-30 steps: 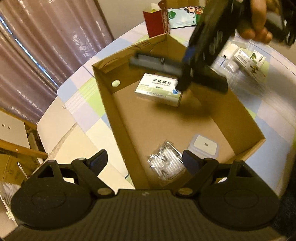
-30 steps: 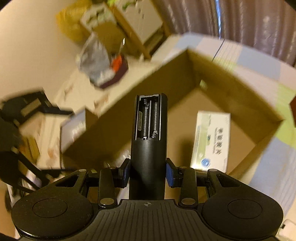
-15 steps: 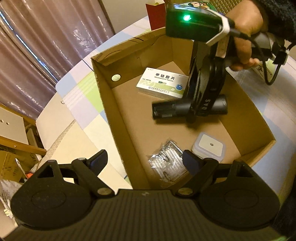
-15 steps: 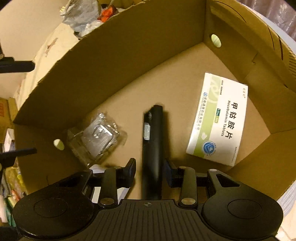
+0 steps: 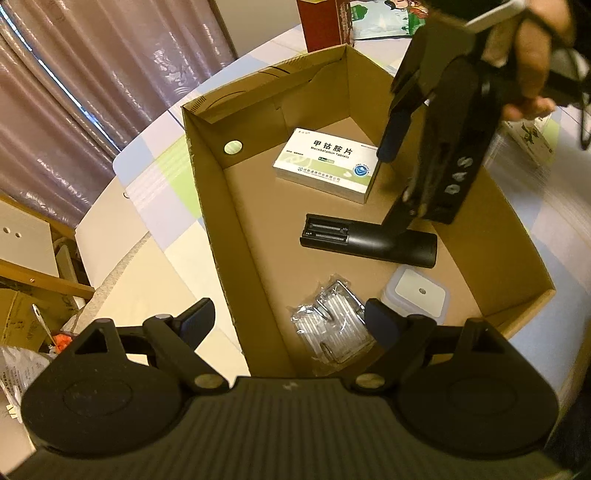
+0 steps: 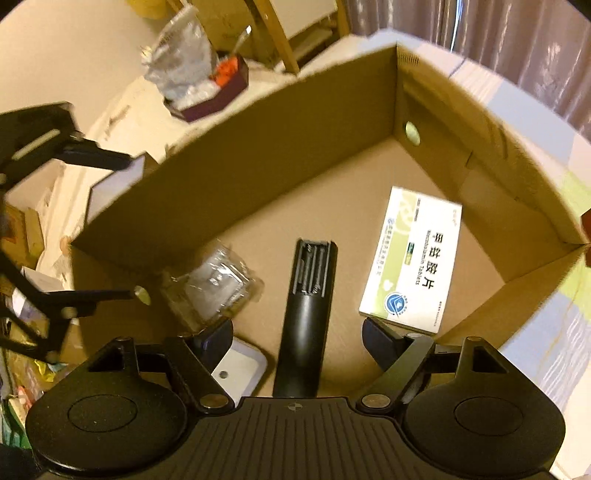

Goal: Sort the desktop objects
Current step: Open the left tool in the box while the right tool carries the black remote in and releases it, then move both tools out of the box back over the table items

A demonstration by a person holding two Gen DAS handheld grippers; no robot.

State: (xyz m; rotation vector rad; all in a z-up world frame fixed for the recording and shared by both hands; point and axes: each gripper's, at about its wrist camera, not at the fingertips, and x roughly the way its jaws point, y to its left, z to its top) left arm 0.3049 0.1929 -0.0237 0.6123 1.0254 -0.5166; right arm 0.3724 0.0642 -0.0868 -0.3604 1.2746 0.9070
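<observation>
Beyond right gripper (image 5: 395,184), only left wrist shows red carton (image 5: 321,22).

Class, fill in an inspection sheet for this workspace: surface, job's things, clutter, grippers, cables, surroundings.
Surface: round table with pastel checked cloth.
Job's things: cardboard box holds black remote with battery bay uncovered, medicine box, clear packet, small lidded container.
Clutter: red carton and small boxes outside the box.
Grippers: left gripper open, empty; right gripper open above remote.
Cables: nothing seen clearly.
Surroundings: curtains, floor clutter.
</observation>
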